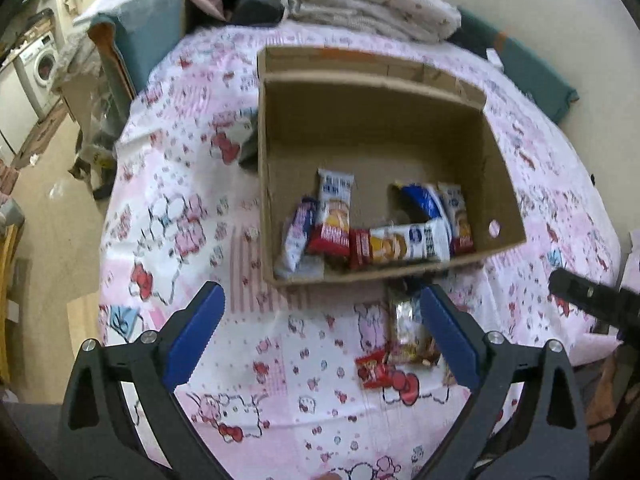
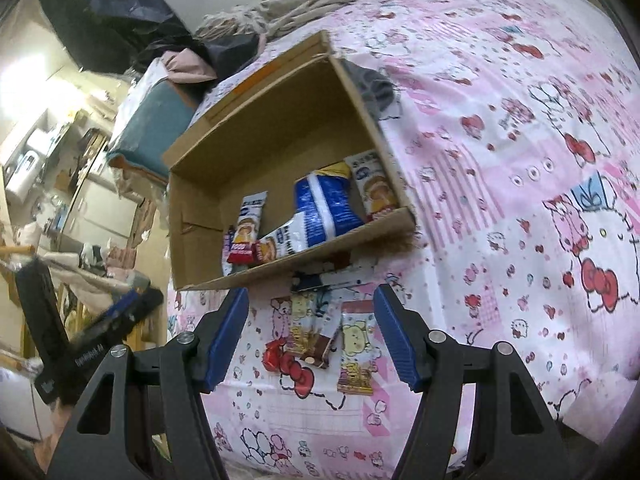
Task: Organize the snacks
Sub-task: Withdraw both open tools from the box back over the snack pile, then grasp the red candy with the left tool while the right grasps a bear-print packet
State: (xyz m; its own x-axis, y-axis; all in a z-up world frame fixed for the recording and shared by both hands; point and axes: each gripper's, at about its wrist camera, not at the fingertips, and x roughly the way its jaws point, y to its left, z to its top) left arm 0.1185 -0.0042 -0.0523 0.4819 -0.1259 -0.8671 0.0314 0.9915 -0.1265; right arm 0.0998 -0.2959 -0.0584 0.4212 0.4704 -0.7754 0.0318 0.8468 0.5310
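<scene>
An open cardboard box (image 1: 498, 168) (image 2: 192, 216) sits on the pink cartoon-print bedsheet and holds several snack packets (image 1: 400, 242) (image 2: 324, 204). On the sheet in front of the box lie a clear-and-brown snack packet (image 1: 408, 332) (image 2: 310, 330), a small red packet (image 1: 374, 368) (image 2: 273, 356) and a yellow-character packet (image 2: 358, 350). My left gripper (image 1: 322, 300) is open and empty above the sheet, left of these packets. My right gripper (image 2: 312, 300) is open and empty, with the loose packets lying between its fingers. The left gripper also shows in the right wrist view (image 2: 120, 316).
A pile of folded bedding (image 1: 372, 4) and dark clothes (image 1: 256, 4) lies behind the box. A teal headboard (image 1: 148, 36) stands at the far left. The bed edge drops to the floor on the left, where a washing machine (image 1: 40, 68) stands.
</scene>
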